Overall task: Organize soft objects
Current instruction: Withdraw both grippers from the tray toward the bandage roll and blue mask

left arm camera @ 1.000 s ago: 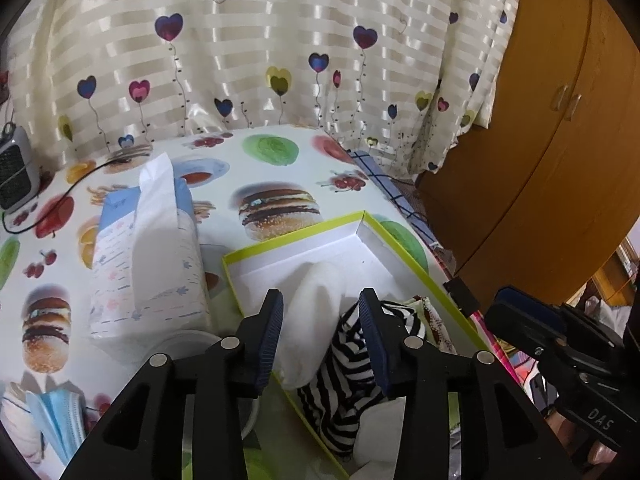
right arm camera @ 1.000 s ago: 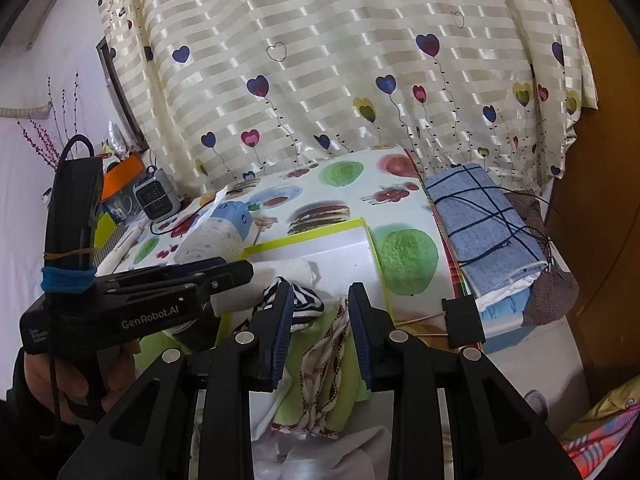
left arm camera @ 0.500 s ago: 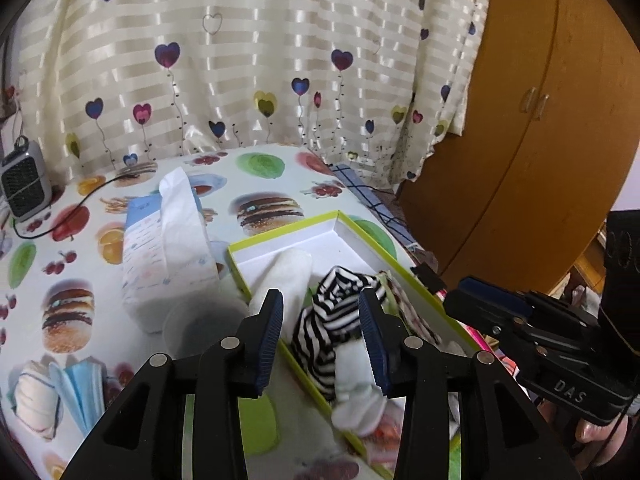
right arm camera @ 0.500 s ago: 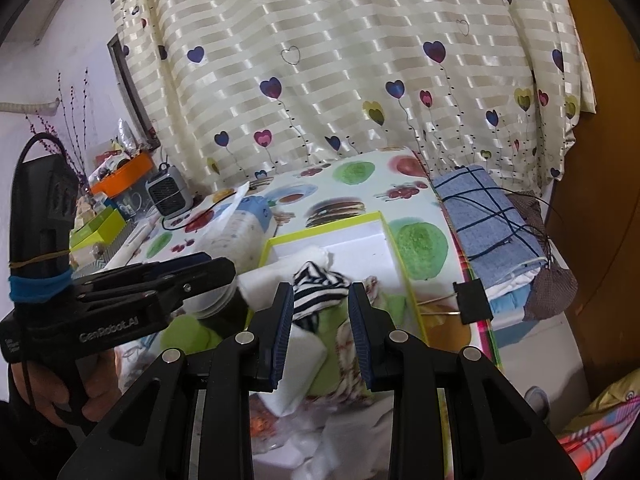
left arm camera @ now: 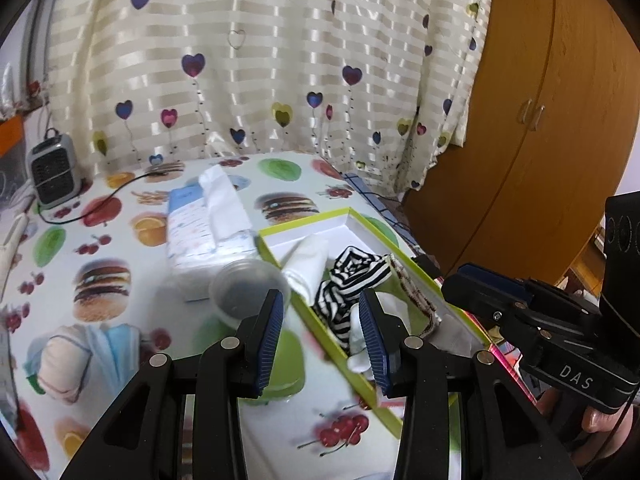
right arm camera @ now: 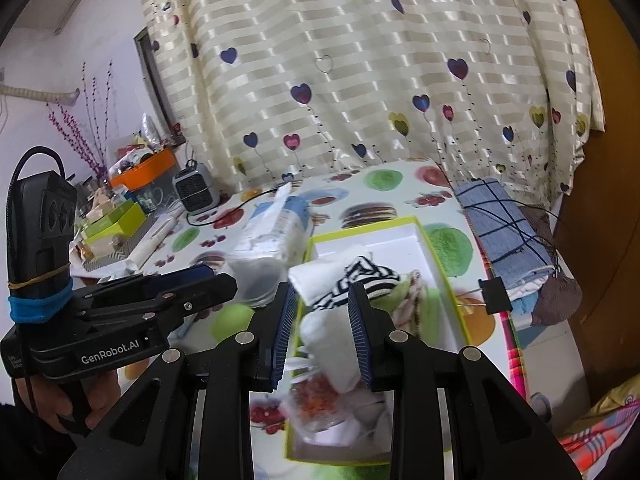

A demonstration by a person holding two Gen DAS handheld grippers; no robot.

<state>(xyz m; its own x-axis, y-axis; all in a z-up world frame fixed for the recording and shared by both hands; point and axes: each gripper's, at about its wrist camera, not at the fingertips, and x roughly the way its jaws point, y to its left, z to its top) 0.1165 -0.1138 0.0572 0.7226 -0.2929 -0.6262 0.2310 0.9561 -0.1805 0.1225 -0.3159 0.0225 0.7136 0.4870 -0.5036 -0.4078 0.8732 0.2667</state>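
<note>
The left gripper (left arm camera: 320, 332) hangs above the table with its blue-padded jaws spread and nothing between them. Below and just ahead of it sits a clear plastic cup (left arm camera: 248, 292), and to the right lies the near edge of a shallow white box with a lime-green rim (left arm camera: 348, 364). The right gripper (right arm camera: 320, 328) is likewise spread and empty, poised over that box (right arm camera: 444, 276). Inside it the soft things lie heaped: a black-and-white striped cloth (left arm camera: 352, 276), a white rolled sock (left arm camera: 308, 260) toward the far left corner, a white sock (right arm camera: 332, 340) nearer the front, and a green piece with a brown-patterned cloth (right arm camera: 412, 300) along the right side. Left of the box, a tissue pack (left arm camera: 200, 224) rests on the fruit-and-burger tablecloth (left arm camera: 100, 240), with a small grey heater (left arm camera: 52, 172) farther back by the heart-print curtain (left arm camera: 280, 60). A folded blue checked cloth (right arm camera: 500, 220) lies off the table's right edge.
</note>
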